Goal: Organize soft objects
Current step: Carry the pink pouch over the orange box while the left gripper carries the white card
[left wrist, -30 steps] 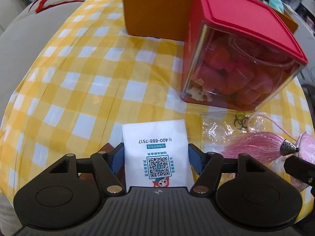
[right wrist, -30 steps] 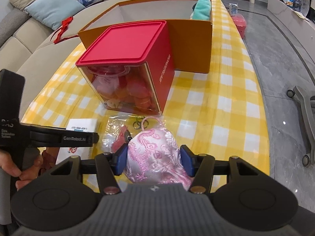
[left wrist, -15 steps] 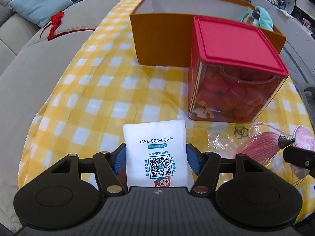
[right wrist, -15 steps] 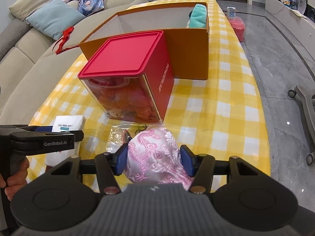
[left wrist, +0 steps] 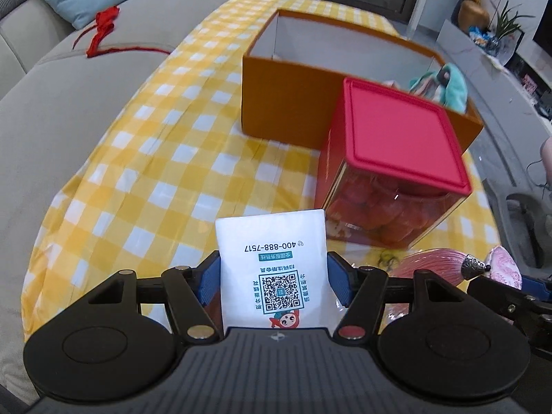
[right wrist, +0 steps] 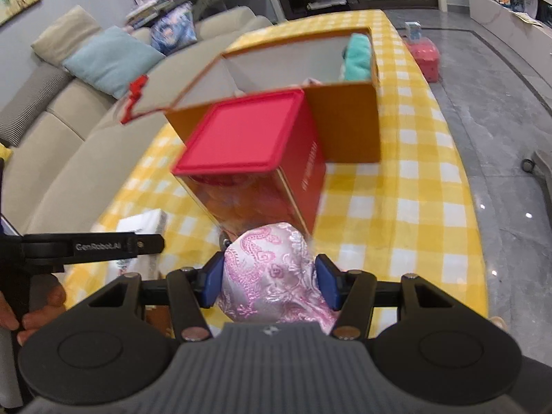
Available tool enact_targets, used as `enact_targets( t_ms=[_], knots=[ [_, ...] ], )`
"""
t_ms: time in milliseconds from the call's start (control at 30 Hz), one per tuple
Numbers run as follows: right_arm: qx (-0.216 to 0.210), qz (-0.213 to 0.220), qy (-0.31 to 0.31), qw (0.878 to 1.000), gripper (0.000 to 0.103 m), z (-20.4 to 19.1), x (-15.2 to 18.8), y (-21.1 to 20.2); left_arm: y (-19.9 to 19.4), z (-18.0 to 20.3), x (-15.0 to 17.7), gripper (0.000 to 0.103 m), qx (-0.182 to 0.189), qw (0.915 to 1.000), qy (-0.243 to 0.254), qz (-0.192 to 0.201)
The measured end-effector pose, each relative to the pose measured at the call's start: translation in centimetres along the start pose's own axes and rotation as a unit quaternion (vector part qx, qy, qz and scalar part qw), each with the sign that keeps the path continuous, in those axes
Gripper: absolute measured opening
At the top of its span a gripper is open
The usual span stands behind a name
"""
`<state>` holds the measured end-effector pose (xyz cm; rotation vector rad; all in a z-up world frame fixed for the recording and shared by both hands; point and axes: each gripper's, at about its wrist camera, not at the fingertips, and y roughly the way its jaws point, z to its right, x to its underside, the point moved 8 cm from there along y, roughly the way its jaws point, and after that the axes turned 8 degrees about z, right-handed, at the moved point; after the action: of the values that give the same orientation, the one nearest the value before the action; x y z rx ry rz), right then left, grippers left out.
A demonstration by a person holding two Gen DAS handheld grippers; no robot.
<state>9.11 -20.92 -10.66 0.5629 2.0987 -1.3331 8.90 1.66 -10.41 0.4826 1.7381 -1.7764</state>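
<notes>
Both tools are carrying loads right now; the left tool (left wrist: 274, 277) is clenching a white packet (left wrist: 274, 262) printed with a code square, blue pads pressing its two edges at the bottom centre of the left view, and the packet is looking clear of the worktop (left wrist: 145, 186); the right tool (right wrist: 269, 281) is gripping a pink embroidered pouch (right wrist: 272, 272) at the lower centre of its own view, its pink tassel (left wrist: 431, 265) trailing at the lower right of the left view. The step in hand looks like the carry towards the orange box (left wrist: 286, 103), which is sitting open in the upper middle of both views with a teal soft thing (right wrist: 358, 57) already inside at its right end. Between the tools and that box the red-lidded container (right wrist: 248, 138) is standing tall; so the next move is calling for height enough to clear the red lid, then a reach over the box's near wall before either tool is letting go; the free space inside seems to be on the left.
</notes>
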Motion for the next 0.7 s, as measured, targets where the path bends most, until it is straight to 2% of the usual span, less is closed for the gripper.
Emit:
enact_targets(
  t_ms=[167, 467, 600, 700],
  knots=[
    [-0.035, 0.032, 0.007, 0.999, 0.056, -1.3, -1.9, -1.7, -1.7, 0.2, -2.1, 0.073, 0.016, 0.9994, -0.004, 0.031],
    [-0.097, 0.088, 0.058, 0.990, 0.056, -1.7, -5.4, -4.8, -3.0, -0.3, -4.8, 0.073, 0.019, 0.9981, -0.026, 0.054],
    [-0.084, 0.092, 0.020, 0.992, 0.056, -2.0, -7.0, -5.2, -3.2, -0.3, -5.8, 0.073, 0.021, 0.9979, -0.028, 0.054],
    [-0.087, 0.100, 0.024, 0.991, 0.056, -1.9, -8.7, -5.2, -3.2, -0.2, -7.2, 0.074, 0.031, 0.9974, -0.030, 0.057]
  ],
)
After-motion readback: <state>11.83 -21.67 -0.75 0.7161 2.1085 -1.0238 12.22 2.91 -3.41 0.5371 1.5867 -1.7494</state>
